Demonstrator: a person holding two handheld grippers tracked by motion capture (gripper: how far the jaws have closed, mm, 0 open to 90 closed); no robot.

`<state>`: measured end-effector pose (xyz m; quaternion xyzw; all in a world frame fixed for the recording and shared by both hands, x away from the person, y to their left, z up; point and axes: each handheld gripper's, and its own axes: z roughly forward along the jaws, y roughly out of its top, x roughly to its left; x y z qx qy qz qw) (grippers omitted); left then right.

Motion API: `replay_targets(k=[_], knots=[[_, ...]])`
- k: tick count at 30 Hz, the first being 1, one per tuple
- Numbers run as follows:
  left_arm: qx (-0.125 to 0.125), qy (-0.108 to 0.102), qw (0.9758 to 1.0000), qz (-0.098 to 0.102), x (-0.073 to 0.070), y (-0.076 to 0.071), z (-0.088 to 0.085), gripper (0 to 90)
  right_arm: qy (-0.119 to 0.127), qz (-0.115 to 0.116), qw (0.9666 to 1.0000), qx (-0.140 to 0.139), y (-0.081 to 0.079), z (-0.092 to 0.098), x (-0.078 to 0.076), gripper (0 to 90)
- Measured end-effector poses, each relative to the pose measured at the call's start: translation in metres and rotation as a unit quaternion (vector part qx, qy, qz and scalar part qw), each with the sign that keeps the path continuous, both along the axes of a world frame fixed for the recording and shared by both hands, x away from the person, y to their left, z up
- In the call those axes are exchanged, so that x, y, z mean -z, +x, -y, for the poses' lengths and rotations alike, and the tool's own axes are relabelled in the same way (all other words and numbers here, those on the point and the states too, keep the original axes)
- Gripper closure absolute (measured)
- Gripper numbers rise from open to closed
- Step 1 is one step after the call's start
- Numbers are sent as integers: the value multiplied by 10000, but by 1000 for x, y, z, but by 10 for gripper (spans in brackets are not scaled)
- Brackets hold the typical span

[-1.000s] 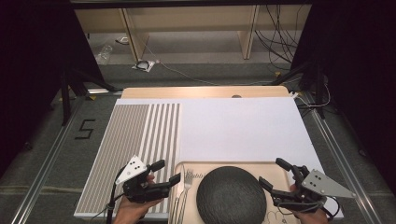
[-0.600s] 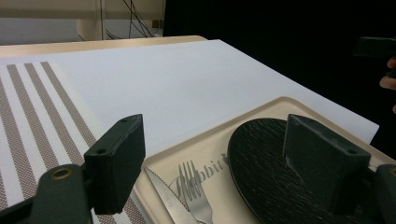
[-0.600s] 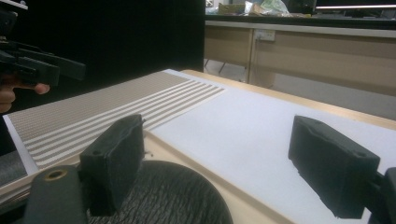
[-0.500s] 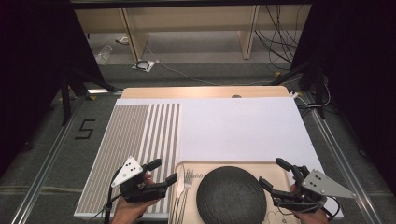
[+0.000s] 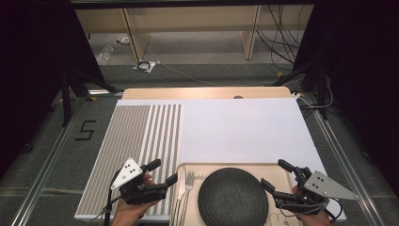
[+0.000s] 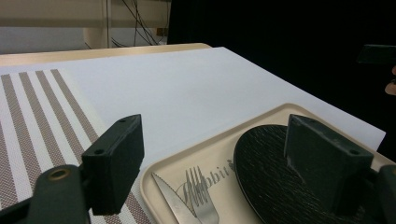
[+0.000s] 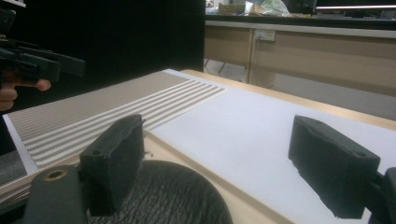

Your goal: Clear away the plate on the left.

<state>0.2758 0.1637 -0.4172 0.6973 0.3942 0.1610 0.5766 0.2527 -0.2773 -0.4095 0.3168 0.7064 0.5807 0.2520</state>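
Note:
A beige tray (image 5: 235, 165) sits at the table's near edge and holds a round black textured plate (image 5: 230, 198), a fork (image 5: 188, 181) and a knife (image 5: 181, 188). My left gripper (image 5: 162, 173) hovers open just left of the tray, over the striped placemat (image 5: 136, 141). Its view looks across the knife (image 6: 170, 198), the fork (image 6: 203, 203) and the plate (image 6: 271, 177) between its spread jaws (image 6: 217, 158). My right gripper (image 5: 274, 174) is open at the tray's right end, beside the plate (image 7: 173, 196). Nothing is between its jaws (image 7: 222, 158).
A white mat (image 5: 240, 127) covers the middle and right of the wooden table. The striped placemat (image 7: 102, 112) lies on its left part. Beyond the table are grey floor, shelving legs and loose cables (image 5: 277, 42). Dark curtains flank both sides.
The left gripper has shifted slightly, tilting a little toward the left and the near edge. The right gripper and everything on the tray have stayed put.

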Motion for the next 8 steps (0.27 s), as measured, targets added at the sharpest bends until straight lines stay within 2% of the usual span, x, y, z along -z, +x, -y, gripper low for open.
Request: replay_targets(k=[8], knots=[[-14,-38,10000,4,0,1,-1,199,-5,-8,10000,5,0,0,0,192]])
